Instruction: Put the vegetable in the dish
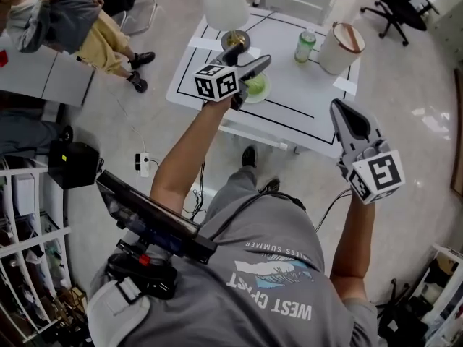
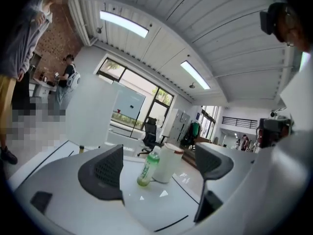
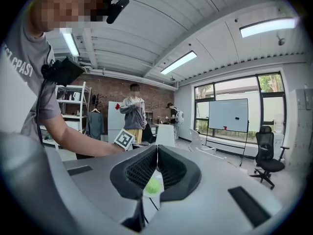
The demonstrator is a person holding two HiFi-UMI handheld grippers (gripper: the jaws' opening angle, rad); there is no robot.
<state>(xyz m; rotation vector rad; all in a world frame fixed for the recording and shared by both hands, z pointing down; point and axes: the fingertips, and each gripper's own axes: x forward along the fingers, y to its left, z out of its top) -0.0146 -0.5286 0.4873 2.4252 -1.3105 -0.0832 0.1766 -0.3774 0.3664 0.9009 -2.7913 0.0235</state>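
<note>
A bright open office with a pale polished floor held a white counter (image 1: 304, 85) edged with thin black lines. On it stood a lamp with a white shade (image 1: 224, 2), a green plastic bottle (image 1: 306, 45) and a white tub with a brown lid (image 1: 340, 48). At the counter's near left sat a shallow pale green dish (image 1: 262, 92). Another person sat off to the far left of the room.

A small round bright green vegetable (image 3: 153, 186) appeared to lie in the middle of the dish. What kind it was could not be told.

It looked light and smooth-skinned, and likely to roll if nudged from one side. A hold across its widest part, with one pad on each side and only gentle pressure, would probably suit it. The dish rim stood close around it, so a steep approach from above would seem safest.

The person's left arm reached forward, forearm bare and nearly straight. It held the left tongs (image 2: 159, 158) low over the near side of the dish, pointing across the counter toward the bottle and tub. Their jaws stood wide apart with nothing between them.

The right arm was bent and kept close to the body. The right tongs (image 3: 157, 151) sat at the counter's near right corner, well apart from the dish and aimed toward it. Their jaws were pressed together and empty, and the vegetable showed only in the distance, through the gap beneath them.
</note>
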